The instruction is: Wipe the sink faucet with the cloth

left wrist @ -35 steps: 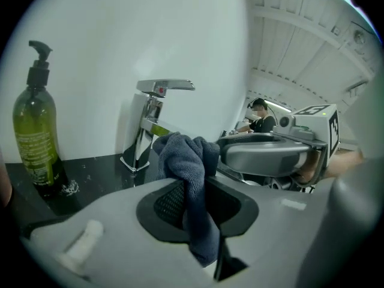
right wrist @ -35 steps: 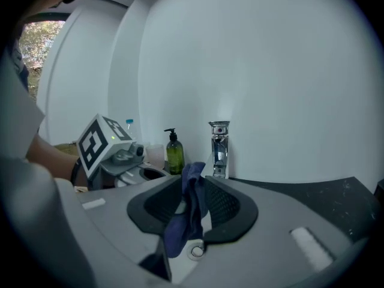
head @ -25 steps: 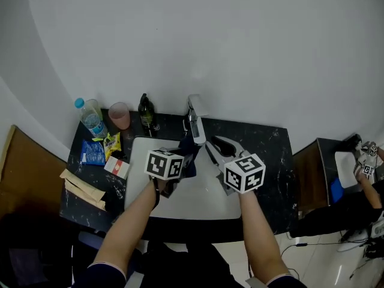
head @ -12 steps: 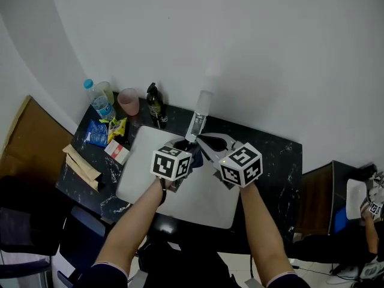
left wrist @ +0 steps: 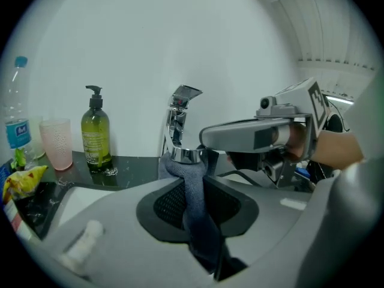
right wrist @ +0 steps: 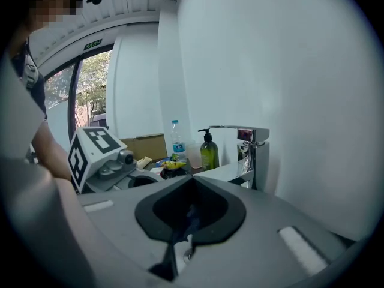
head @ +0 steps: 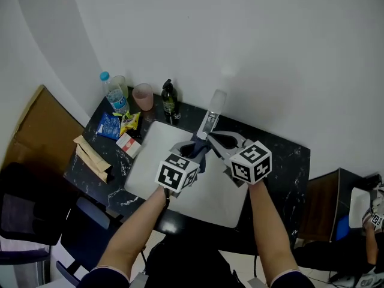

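A chrome faucet (head: 211,117) stands at the back of the white sink (head: 155,161). A dark blue cloth (left wrist: 185,182) is looped round the faucet's (left wrist: 178,122) base. My left gripper (left wrist: 201,221) is shut on one end of it, and the cloth runs taut from the jaws to the faucet. My right gripper (right wrist: 183,233) is shut, with a strip of the cloth (right wrist: 192,210) between its jaws, just to the left of the faucet (right wrist: 255,155). In the head view both grippers, left (head: 189,150) and right (head: 214,138), meet at the faucet base over the cloth (head: 200,153).
On the black counter (head: 282,155) left of the sink stand a green soap bottle (head: 170,102), a pink cup (head: 143,96) and a water bottle (head: 113,93). Snack packets (head: 120,125) and a brown paper bag (head: 90,155) lie nearer the counter's left edge. The white wall rises right behind the faucet.
My right gripper's jaws, open a second ago, have closed at the faucet base. The left gripper has risen a little with the cloth. The head view has shifted.
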### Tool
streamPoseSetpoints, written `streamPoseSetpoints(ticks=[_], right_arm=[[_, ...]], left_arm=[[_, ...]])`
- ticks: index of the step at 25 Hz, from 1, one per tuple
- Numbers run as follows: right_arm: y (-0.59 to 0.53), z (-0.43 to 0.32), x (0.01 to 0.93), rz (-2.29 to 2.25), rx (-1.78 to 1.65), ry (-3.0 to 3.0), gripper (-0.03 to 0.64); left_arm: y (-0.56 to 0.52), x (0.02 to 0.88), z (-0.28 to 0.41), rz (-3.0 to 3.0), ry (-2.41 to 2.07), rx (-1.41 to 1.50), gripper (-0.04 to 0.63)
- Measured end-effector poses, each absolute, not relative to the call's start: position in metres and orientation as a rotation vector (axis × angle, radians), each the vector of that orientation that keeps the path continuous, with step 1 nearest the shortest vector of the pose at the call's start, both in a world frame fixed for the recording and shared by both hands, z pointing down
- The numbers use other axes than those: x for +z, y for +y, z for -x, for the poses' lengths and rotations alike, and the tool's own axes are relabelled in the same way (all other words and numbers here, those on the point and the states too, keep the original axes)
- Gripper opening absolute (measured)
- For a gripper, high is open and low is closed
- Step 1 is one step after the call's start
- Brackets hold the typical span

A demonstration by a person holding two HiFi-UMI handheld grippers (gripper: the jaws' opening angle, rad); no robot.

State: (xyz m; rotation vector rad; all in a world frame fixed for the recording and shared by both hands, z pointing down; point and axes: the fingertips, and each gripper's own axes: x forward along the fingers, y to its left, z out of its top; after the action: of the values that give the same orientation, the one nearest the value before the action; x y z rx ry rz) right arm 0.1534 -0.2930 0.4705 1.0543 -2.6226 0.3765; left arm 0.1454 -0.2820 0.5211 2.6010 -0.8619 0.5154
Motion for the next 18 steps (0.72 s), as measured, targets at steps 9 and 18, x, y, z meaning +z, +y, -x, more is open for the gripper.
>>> streamPoseSetpoints(ticks=[9,18], right_arm=[[-0.284,-0.172,0.449,-1.25,0.383,-2.604,0.006],[-0.246,-0.245,0.443,-1.285,0.336,-2.627,0.006]], left_arm=[[-0.249,0.53,-0.156,-2.601,-0.79,0.497,0.072],[-0.278,0.555,-0.2,-2.484,-1.127,0.583,0.073]])
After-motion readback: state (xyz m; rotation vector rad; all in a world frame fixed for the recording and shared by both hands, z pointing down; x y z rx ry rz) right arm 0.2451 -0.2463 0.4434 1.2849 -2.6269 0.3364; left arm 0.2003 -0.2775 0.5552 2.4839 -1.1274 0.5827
